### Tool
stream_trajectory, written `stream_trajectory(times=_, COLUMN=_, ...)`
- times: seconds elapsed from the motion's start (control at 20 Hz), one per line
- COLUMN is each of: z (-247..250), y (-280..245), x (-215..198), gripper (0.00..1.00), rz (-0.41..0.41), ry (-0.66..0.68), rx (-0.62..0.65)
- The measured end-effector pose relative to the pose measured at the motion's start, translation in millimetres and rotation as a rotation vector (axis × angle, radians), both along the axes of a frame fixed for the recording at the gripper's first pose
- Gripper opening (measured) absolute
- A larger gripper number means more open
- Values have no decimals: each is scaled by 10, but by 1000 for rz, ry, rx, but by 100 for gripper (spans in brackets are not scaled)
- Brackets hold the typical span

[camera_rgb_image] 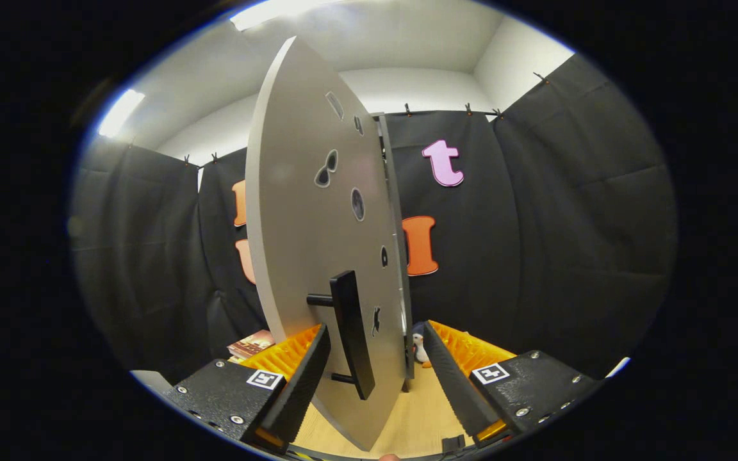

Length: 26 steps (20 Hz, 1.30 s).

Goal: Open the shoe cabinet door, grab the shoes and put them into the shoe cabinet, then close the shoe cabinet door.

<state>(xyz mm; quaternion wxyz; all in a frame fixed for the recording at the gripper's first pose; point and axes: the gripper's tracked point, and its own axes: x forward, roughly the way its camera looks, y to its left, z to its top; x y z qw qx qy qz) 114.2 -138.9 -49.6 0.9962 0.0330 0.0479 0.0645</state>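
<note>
The shoe cabinet door (305, 211), a pale grey panel with several small cut-out holes, stands swung out and nearly edge-on right in front of me. Its black bar handle (351, 333) sits upright on two short posts on the door's face. My gripper (377, 328) is open, with the handle and the door's lower edge between its fingers. The left finger (308, 374) lies just beside the handle without pressing it, and the right finger (449, 378) stands well apart on the door's other side. A thin strip of the cabinet's side (393, 192) shows behind the door's far edge.
A small penguin toy (419, 349) stands on the light wooden surface (410, 416) beyond the right finger. A book (250, 344) lies low at the left, past the left finger. Black cloth walls (567, 224) close in the booth all round.
</note>
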Motion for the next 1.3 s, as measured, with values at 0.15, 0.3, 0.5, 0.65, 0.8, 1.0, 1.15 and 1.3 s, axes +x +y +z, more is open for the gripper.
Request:
stream_trajectory(times=0.15, z=10, y=41, x=36, gripper=92, rz=31, ry=1, rx=7)
stream_trajectory(times=0.3, z=5, y=74, x=39, gripper=92, rz=56, ry=8, rx=20)
stream_trajectory(times=0.5, z=15, y=85, x=35, gripper=92, rz=81, ry=13, rx=18)
stream_trajectory(times=0.65, z=12, y=123, x=45, gripper=92, rz=100, ry=12, rx=20)
stream_trajectory(times=0.8, z=3, y=153, x=41, gripper=92, rz=123, ry=13, rx=17)
stream_trajectory(times=1.0, z=-56, y=237, x=74, gripper=92, rz=166, ry=15, rx=20)
stream_trajectory(times=1.15, z=-103, y=287, x=122, gripper=92, rz=202, ry=5, rx=14)
stream_trajectory(times=1.3, z=-101, y=377, x=211, gripper=94, rz=211, ry=-3, rx=36)
